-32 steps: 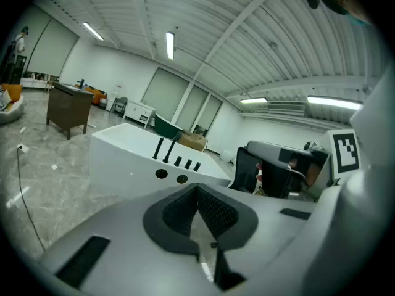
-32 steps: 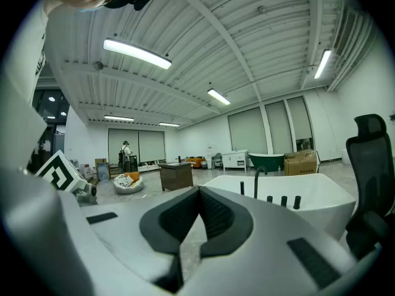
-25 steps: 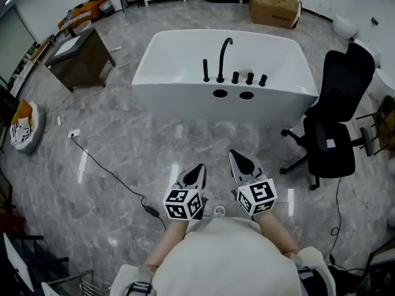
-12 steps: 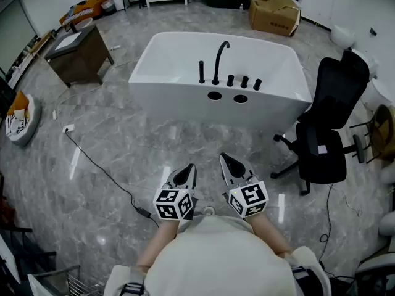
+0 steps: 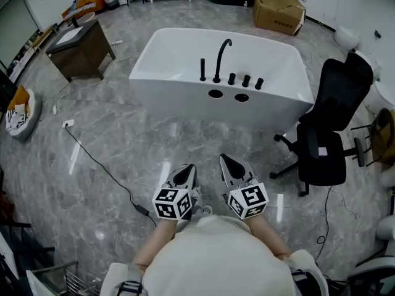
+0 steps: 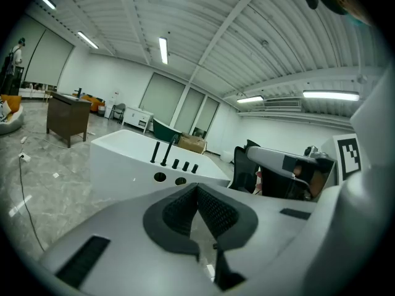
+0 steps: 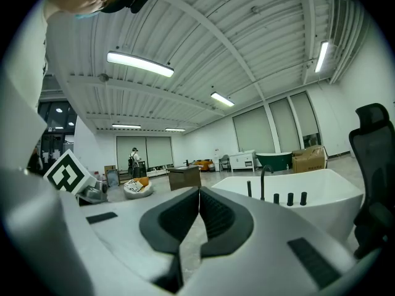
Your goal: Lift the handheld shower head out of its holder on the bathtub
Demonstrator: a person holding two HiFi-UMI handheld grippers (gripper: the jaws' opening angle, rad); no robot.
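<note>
No legible txt; cardboard box [image 5: 279, 11] print too blurry.

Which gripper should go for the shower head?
Left, marginally: the shower head stands leftmost of the fittings on the tub, more in line with the left gripper than the right gripper. Both are shut and far from it.

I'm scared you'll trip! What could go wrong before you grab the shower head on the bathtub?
The black cable runs across the floor close to the person; walking to the tub might snag it. The shower head stands right beside the tall spout, so a tool could knock the spout. The left tool and right tool are shut and must open first.
</note>
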